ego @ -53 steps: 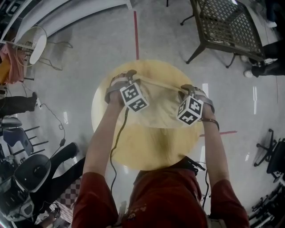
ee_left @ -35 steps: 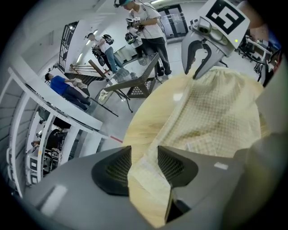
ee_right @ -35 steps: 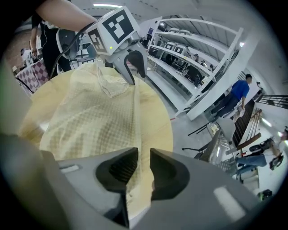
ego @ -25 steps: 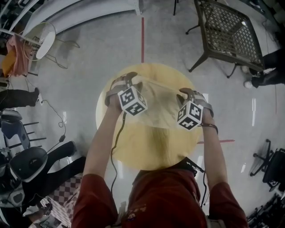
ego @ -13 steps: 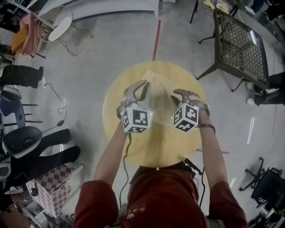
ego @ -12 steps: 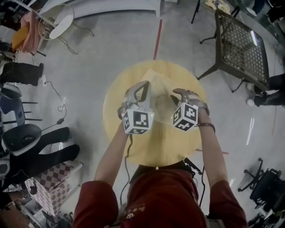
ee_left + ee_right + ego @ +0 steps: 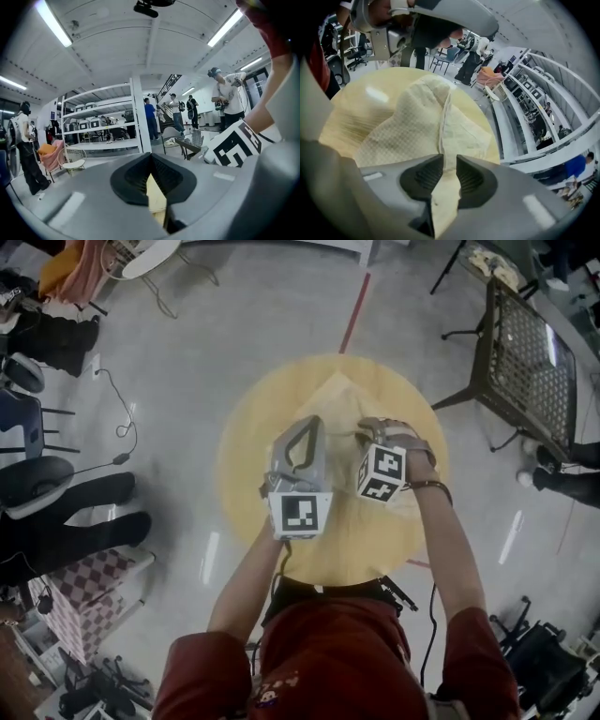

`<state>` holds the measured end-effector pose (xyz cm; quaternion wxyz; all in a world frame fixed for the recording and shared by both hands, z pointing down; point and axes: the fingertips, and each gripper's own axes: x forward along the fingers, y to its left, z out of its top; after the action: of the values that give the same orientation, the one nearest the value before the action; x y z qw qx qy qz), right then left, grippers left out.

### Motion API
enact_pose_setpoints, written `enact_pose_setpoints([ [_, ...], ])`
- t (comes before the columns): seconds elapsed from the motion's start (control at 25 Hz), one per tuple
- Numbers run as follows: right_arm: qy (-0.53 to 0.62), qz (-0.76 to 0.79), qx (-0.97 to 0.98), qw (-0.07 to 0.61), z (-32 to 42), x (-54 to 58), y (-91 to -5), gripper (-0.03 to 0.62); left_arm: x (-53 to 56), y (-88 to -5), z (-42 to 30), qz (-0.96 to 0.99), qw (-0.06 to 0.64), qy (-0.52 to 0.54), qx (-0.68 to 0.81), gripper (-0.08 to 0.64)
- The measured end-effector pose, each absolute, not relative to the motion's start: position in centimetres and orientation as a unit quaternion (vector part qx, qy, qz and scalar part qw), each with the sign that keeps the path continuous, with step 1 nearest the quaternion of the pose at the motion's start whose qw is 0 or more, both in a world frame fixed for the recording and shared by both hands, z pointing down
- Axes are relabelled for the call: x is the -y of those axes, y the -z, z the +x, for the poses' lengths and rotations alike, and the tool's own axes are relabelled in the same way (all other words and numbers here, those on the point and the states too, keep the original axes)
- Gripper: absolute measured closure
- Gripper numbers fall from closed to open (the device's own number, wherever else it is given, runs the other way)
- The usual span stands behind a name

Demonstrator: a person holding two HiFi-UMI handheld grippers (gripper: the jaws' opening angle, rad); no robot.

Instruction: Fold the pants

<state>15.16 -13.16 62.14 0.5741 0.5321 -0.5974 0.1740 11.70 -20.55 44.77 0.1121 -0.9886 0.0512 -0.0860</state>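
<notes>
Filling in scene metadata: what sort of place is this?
Probably an indoor lab or workshop hall: white storage racks, a red tape line on the polished floor, several people standing about under strip lights.

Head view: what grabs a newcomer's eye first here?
The round yellow table dominates the centre of the head view, with pale yellow pants lying on it, drawn up to a point at the far side. Above it, the right hand-held gripper is clamped on an edge of the pants. The left hand-held gripper is shut and faces out at the room.
</notes>
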Motion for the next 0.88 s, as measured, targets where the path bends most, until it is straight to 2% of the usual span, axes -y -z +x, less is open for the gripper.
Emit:
enact_pose_setpoints([
  [0.32, -0.191, 0.5, 0.611, 0.584, 15.1, 14.0, -64.4, 0.503, 21.4, -44.5, 11.9, -0.99, 0.101, 0.06, -0.074, 0.554],
  [0.48, -0.192, 0.521, 0.61, 0.566, 15.1, 14.3, -63.7, 0.583, 21.6, -45.0, 11.9, -0.991, 0.095, 0.06, -0.074, 0.554],
  [0.88, -0.14, 0.558, 0.592, 0.564, 17.3, 17.2, -58.8, 0.586, 21.8, -44.9, 11.1, -0.991, 0.095, 0.053, -0.08, 0.554],
])
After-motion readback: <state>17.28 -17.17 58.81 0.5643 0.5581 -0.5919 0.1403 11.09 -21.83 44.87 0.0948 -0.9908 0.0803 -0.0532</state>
